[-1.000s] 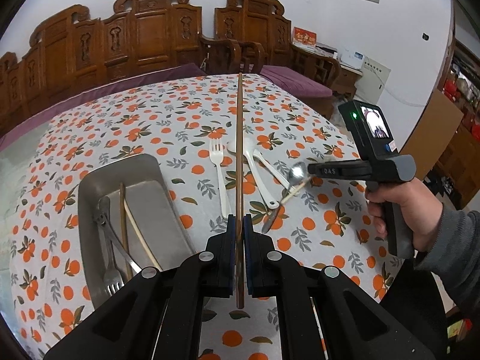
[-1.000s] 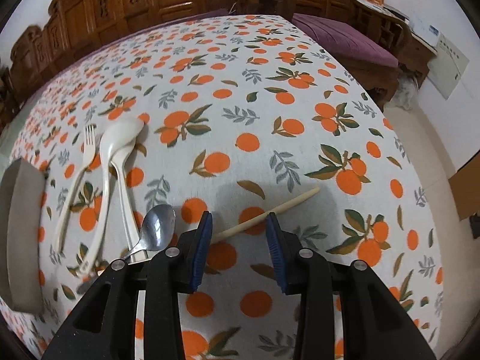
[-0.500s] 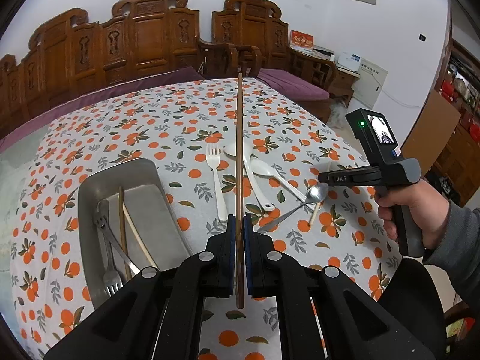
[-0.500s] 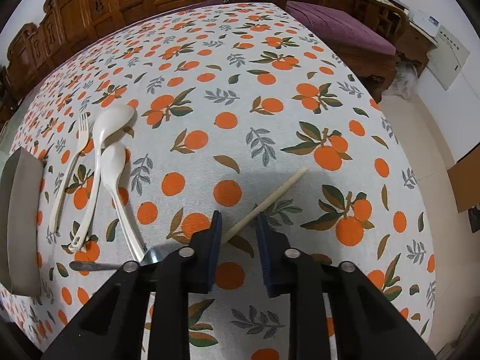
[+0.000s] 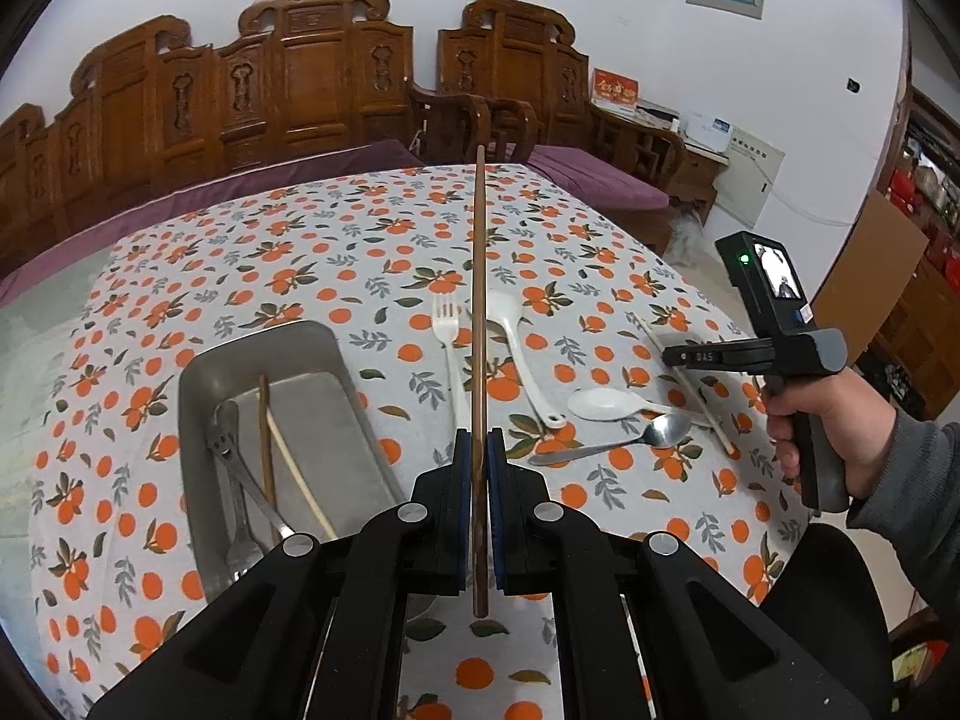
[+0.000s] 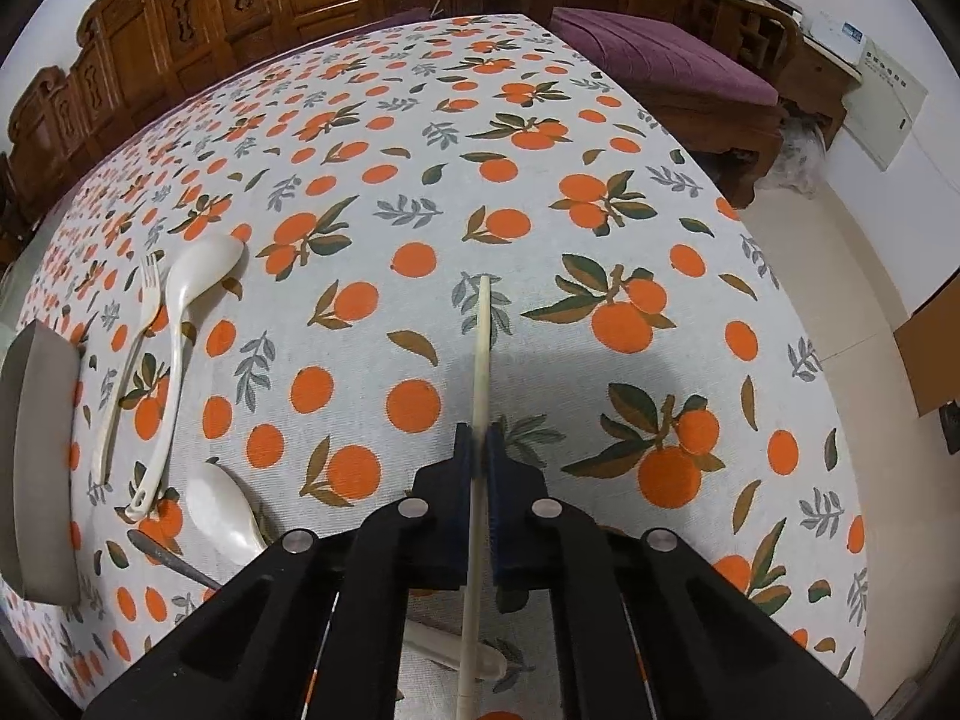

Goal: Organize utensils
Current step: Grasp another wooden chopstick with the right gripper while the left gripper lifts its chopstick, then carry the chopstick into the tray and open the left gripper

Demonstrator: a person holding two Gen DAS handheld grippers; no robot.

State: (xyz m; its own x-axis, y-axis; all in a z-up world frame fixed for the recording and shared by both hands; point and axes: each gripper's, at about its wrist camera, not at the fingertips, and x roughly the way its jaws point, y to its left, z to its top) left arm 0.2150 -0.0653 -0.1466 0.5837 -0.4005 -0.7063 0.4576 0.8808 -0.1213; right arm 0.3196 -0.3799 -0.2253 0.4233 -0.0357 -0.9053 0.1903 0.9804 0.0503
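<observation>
My left gripper point(image 5: 479, 450) is shut on a dark brown chopstick point(image 5: 478, 300) that sticks out forward above the table. Left of it stands a metal tray point(image 5: 336, 360) holding a metal fork point(image 5: 231, 468), a brown chopstick and a pale one. My right gripper point(image 6: 479, 444) points down at the tablecloth, its jaws closing onto a pale chopstick point(image 6: 482, 348) with the pads pressing its sides. In the left wrist view the right gripper point(image 5: 672, 356) is at the right, with the pale chopstick point(image 5: 714, 420) under it. I cannot tell whether that chopstick is off the cloth.
On the orange-print cloth lie a white fork point(image 5: 447, 348), a large white spoon point(image 5: 510, 324), a small white spoon point(image 5: 606, 403) and a metal spoon point(image 5: 654, 432). Carved wooden seats point(image 5: 300, 78) line the far side. The table's right edge point(image 6: 798, 324) drops to the floor.
The right gripper's jaws have closed from wide apart onto the pale chopstick, which now lies in line with the fingers. That gripper shifted right, away from the metal spoon. The left gripper kept still.
</observation>
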